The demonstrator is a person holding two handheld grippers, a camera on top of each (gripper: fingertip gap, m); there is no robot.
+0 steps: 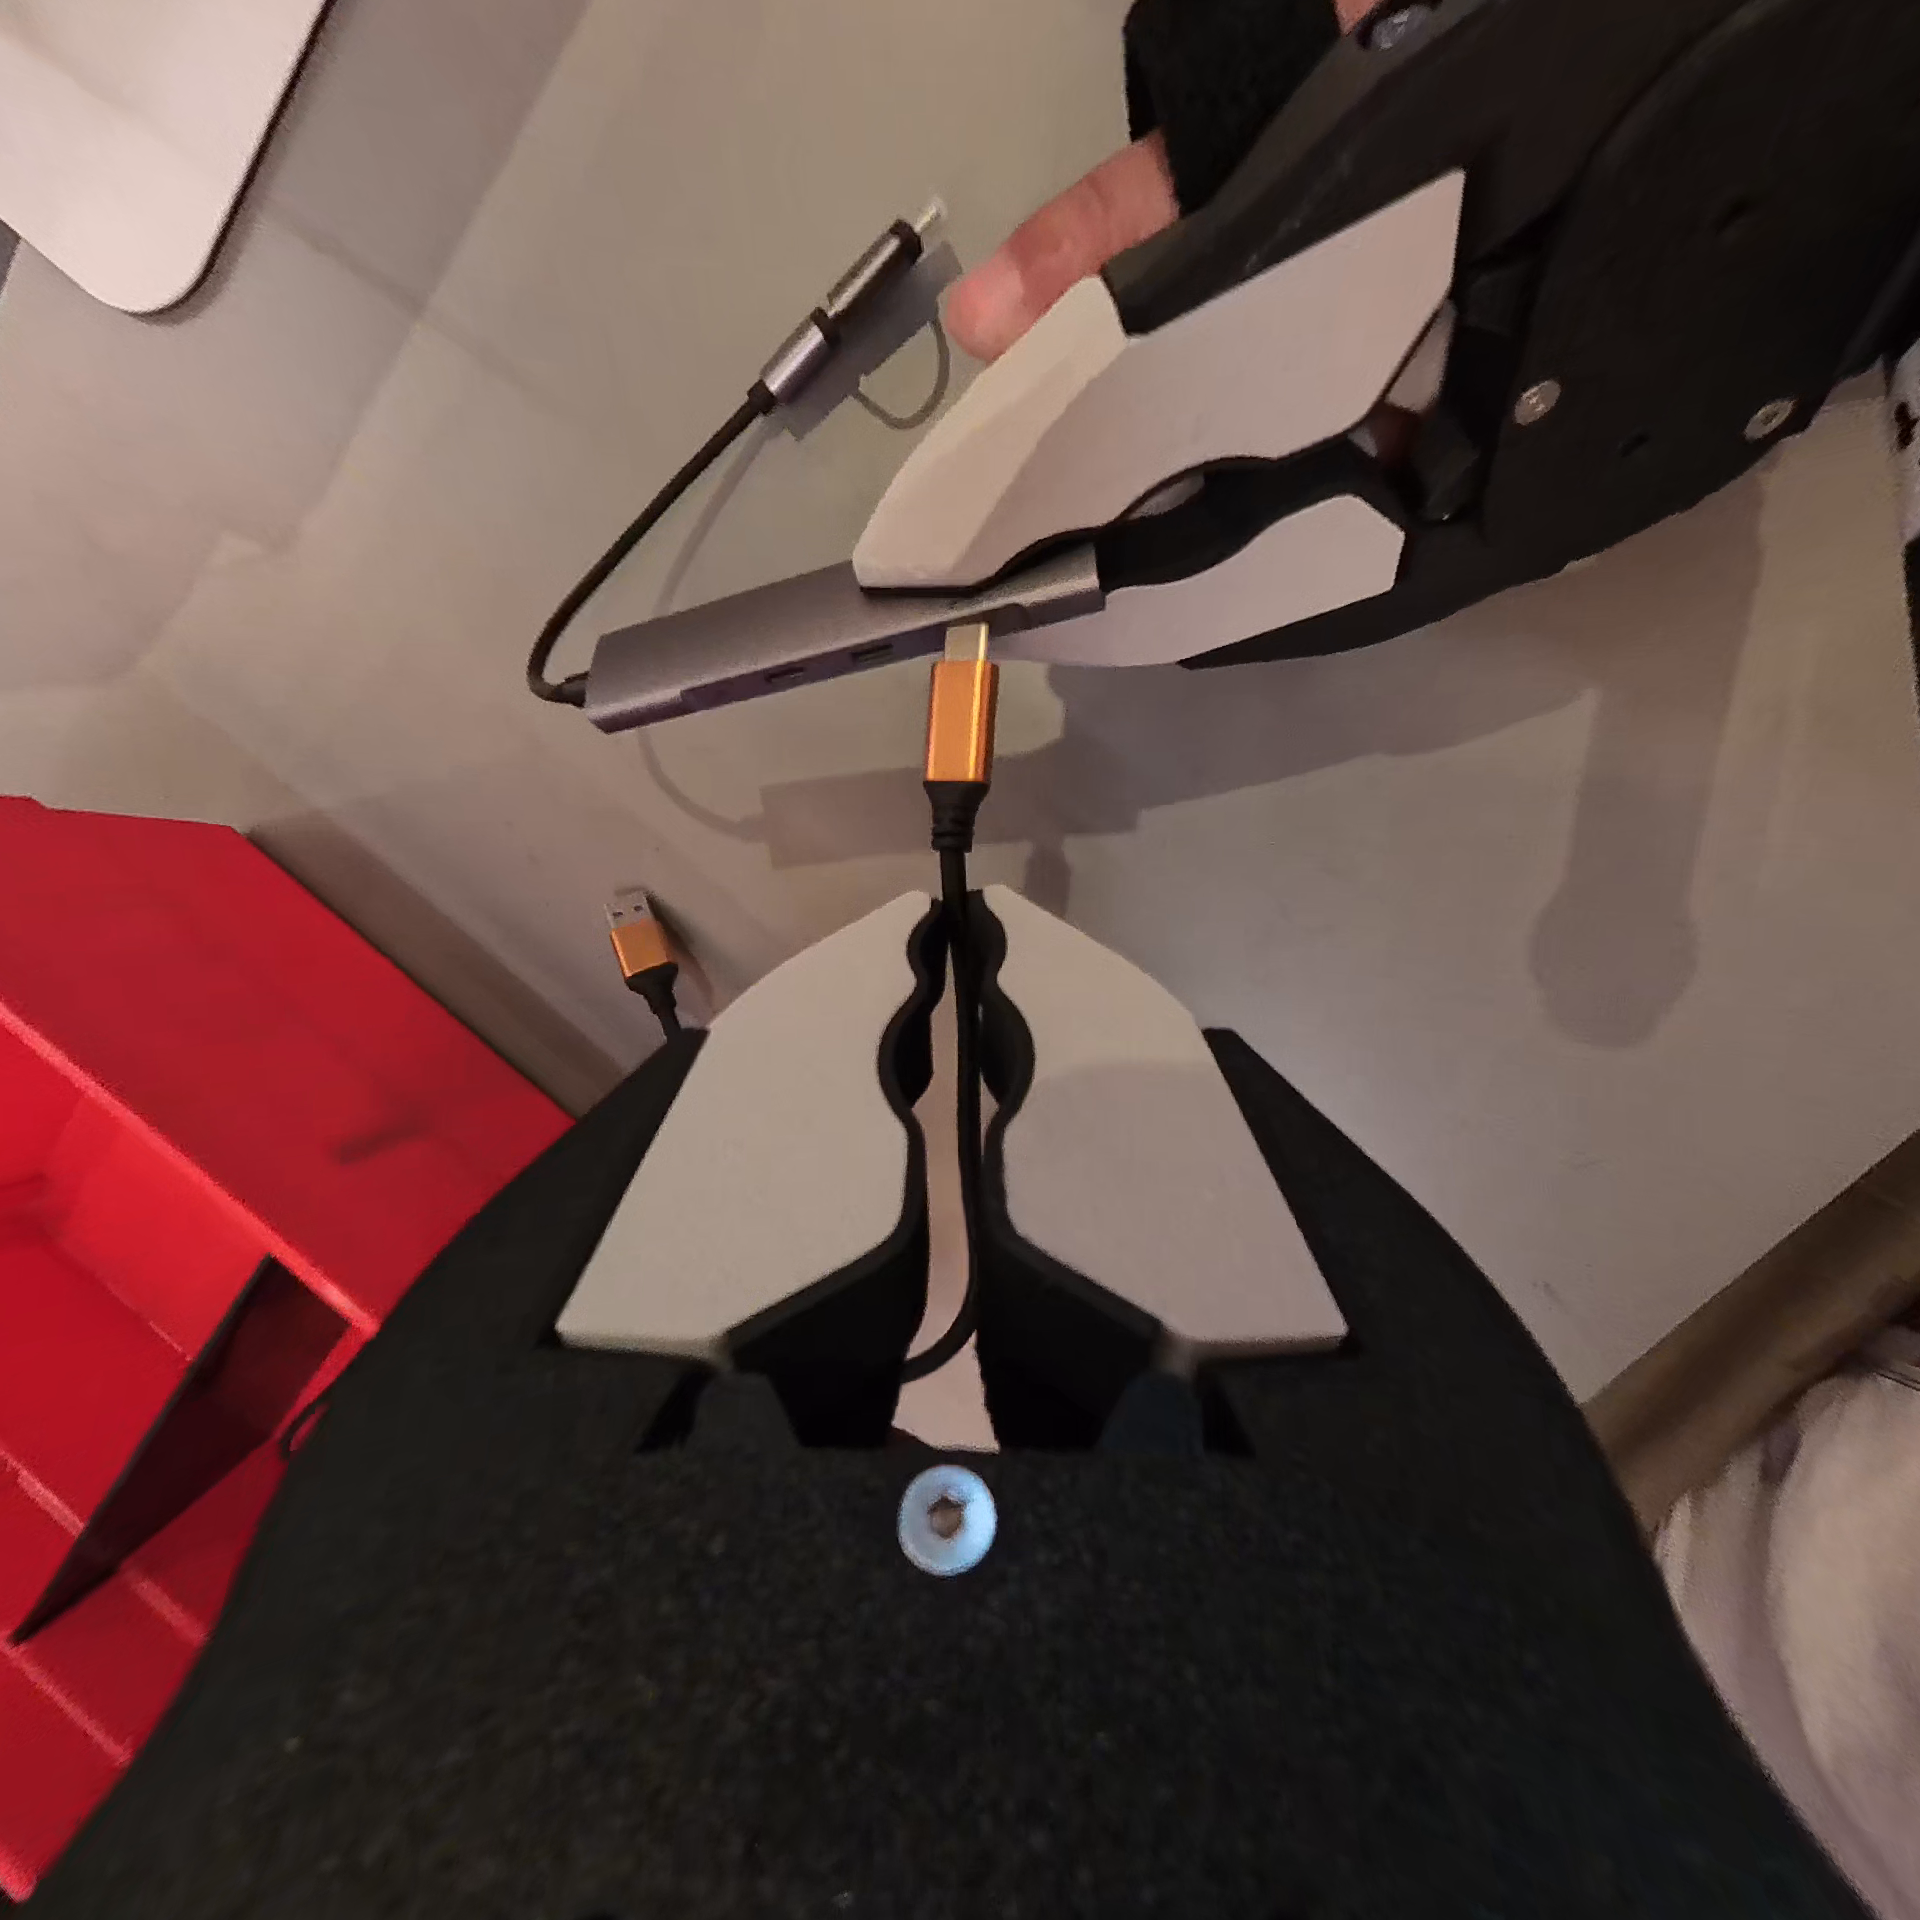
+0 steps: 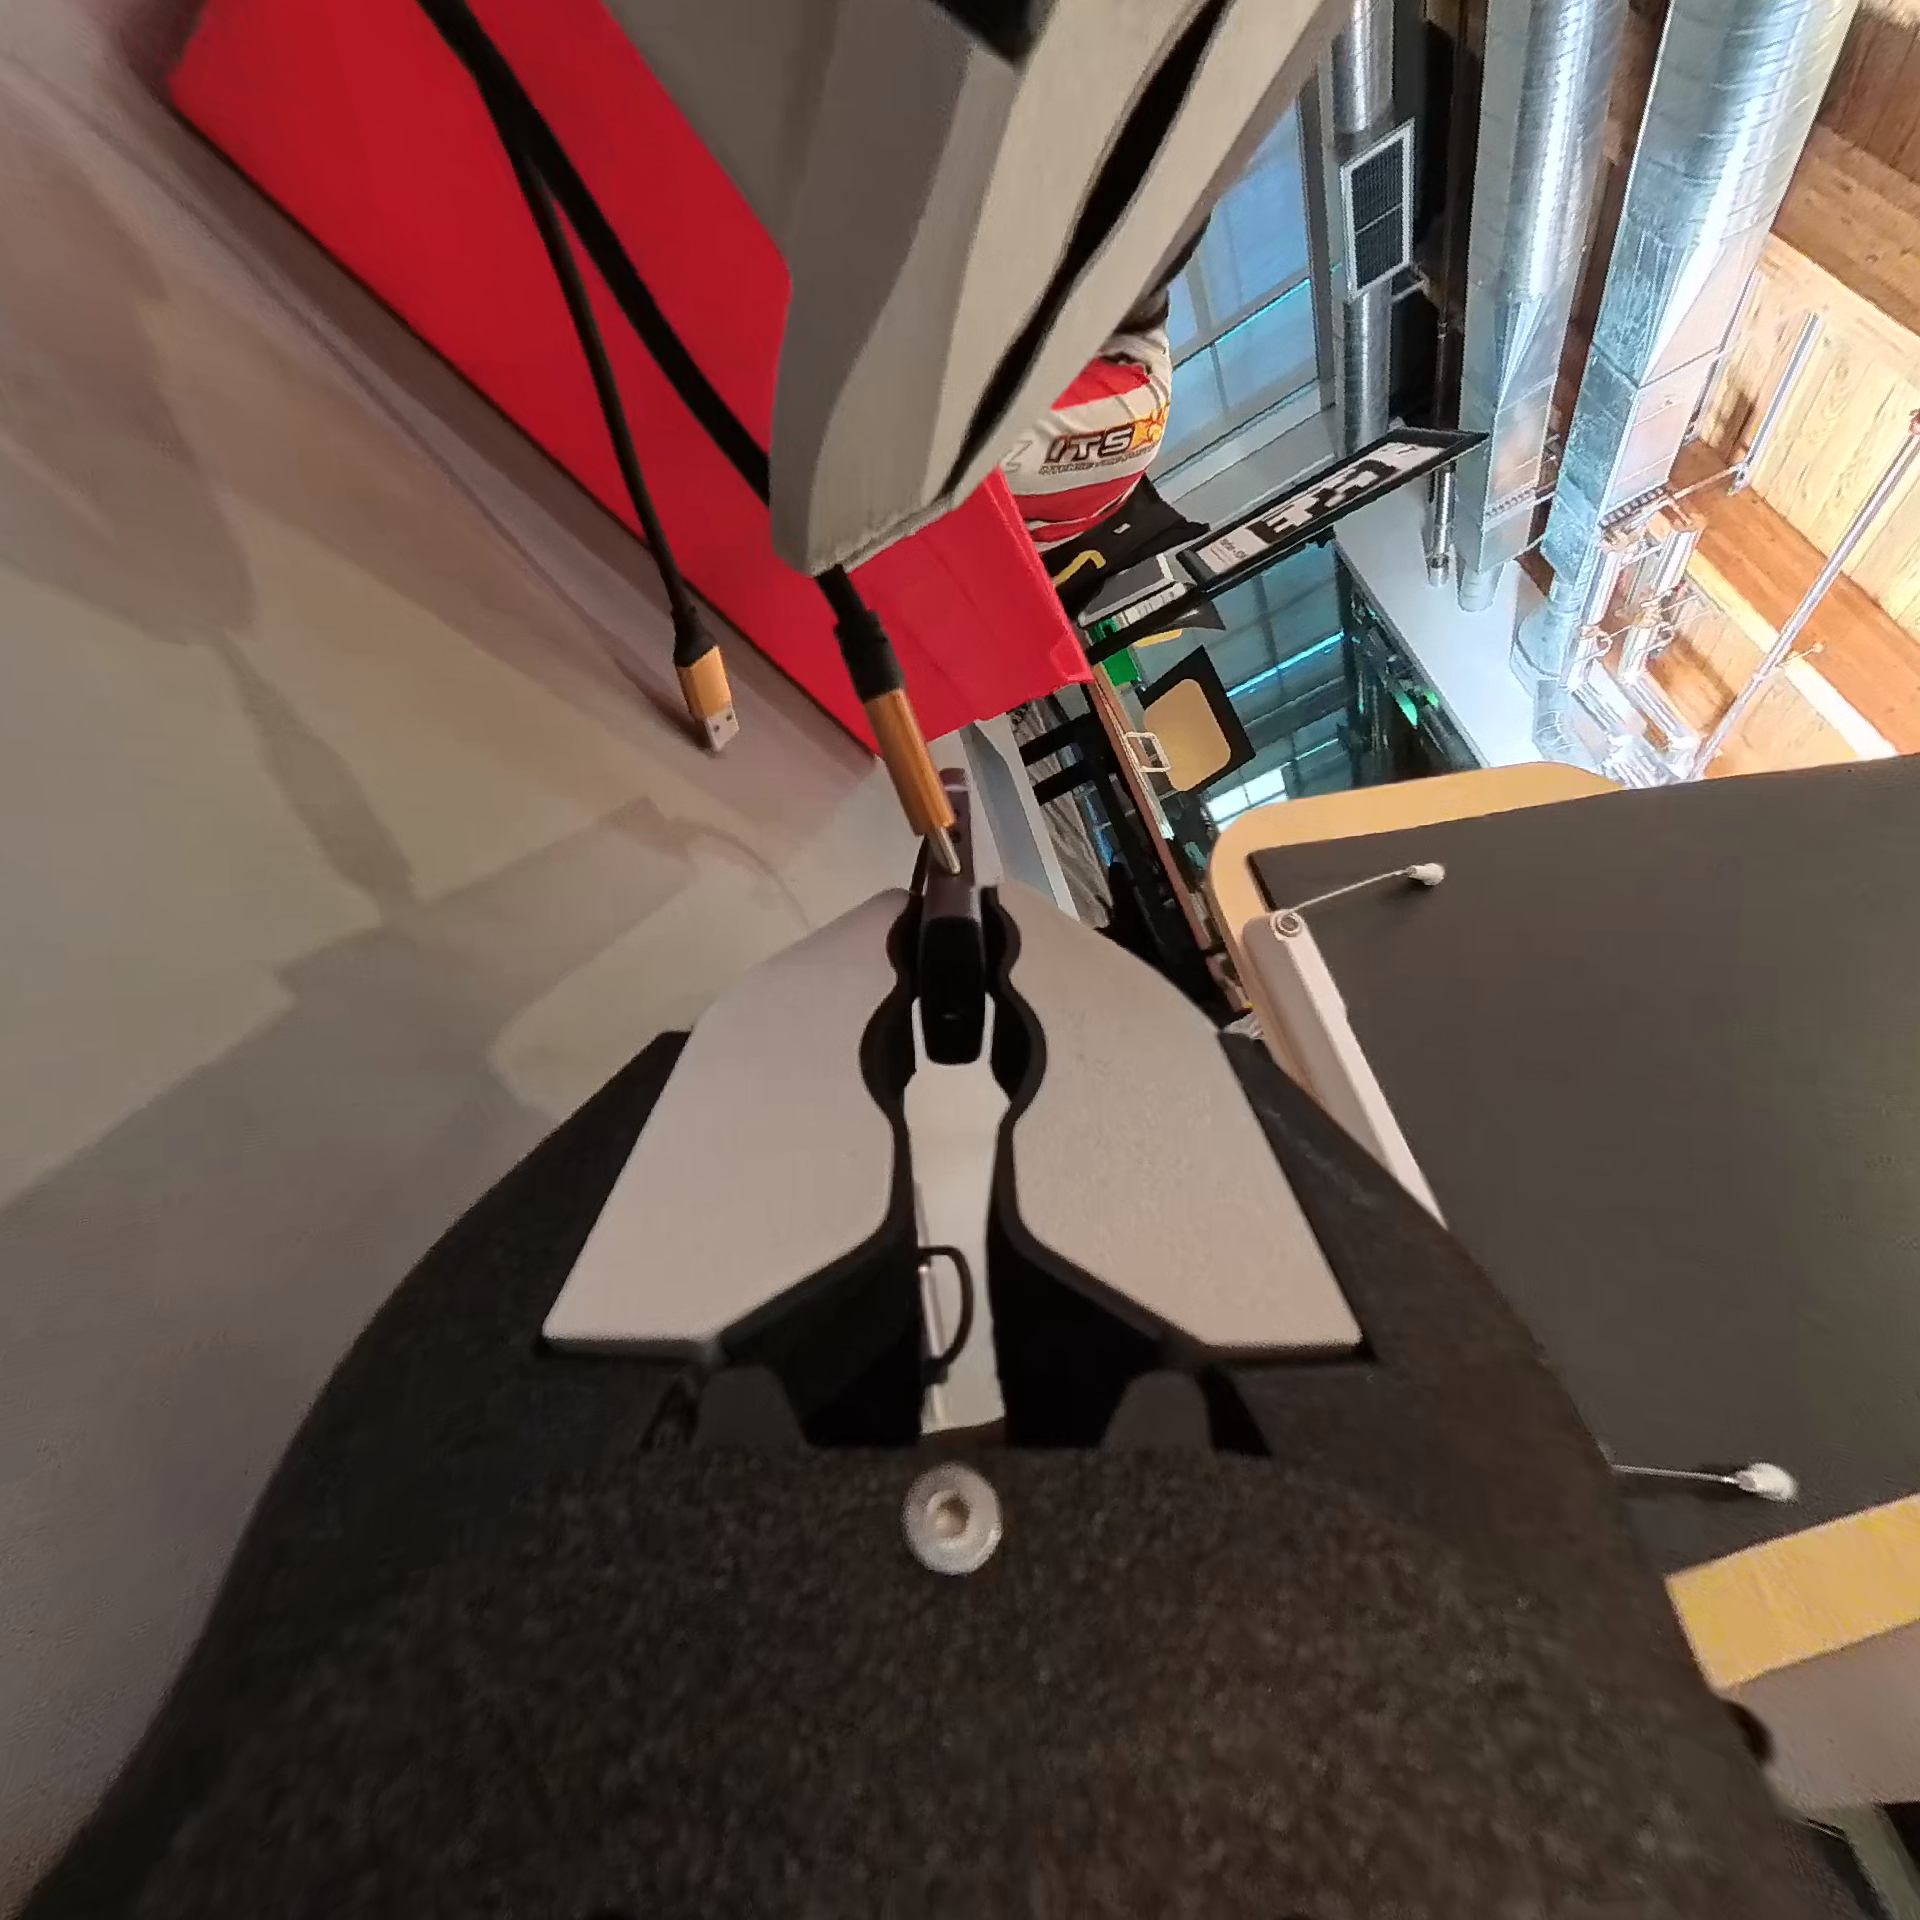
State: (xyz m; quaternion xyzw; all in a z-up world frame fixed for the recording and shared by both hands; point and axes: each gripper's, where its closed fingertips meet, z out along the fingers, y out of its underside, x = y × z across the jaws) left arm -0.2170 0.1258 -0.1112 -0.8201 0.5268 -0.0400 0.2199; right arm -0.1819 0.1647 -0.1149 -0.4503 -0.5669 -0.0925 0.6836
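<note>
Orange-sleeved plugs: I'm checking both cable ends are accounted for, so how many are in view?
2. One plug sticks out ahead of the left hand-held gripper, its tip at the grey hub. The other plug lies on the table beside the red box.

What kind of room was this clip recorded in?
Probably a workshop or converted industrial space, with a pale worktable as the bench: bare metal ducts run along a timber ceiling, beside large windows.
</note>
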